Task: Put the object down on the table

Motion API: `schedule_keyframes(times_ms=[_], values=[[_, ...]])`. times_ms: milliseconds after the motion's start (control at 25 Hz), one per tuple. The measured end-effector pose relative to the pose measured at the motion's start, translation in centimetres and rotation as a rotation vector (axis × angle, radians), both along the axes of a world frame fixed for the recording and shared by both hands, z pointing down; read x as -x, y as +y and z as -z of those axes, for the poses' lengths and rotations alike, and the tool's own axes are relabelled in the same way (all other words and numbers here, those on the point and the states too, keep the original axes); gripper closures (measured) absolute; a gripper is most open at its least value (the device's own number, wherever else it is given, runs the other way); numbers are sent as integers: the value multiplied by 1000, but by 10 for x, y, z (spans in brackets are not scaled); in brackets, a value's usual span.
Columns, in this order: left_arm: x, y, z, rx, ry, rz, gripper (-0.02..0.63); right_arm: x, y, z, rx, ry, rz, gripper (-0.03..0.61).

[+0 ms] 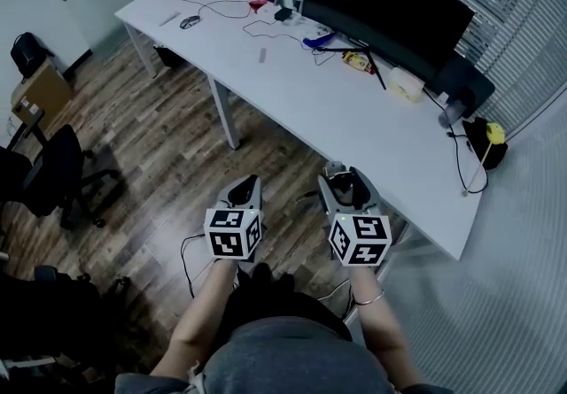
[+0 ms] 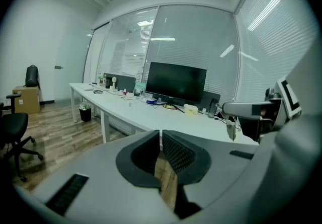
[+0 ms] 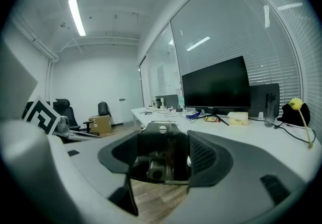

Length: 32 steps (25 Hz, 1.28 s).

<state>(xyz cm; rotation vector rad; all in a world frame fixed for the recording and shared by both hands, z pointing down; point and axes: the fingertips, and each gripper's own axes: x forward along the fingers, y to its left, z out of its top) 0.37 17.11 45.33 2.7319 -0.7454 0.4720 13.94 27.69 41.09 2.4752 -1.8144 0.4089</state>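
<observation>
left hand-held gripper: jaws together, empty, short of desk
right hand-held gripper: clamped on object, near desk edge

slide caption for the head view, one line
Facing a long white table, left gripper shut and empty, right gripper holding a small dark object in its jaws near the table's edge.

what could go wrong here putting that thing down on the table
The right gripper holds a dark object about at the near edge of the white table. Released there, it may fall to the wood floor. Further in, cables by the monitor could snag it.
</observation>
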Motion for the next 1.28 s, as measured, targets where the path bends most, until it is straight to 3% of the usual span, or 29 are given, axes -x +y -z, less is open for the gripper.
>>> schedule_keyframes(times_ms=[680, 1000, 1280], values=[[8, -26, -2, -25, -31, 76, 583, -13, -29, -8, 8, -20, 39, 287], [0, -85, -17, 8, -21, 79, 583, -19, -94, -10, 12, -12, 60, 287], [-13, -168, -17, 9, -17, 101, 583, -29, -184, -7, 29, 10, 93, 287]])
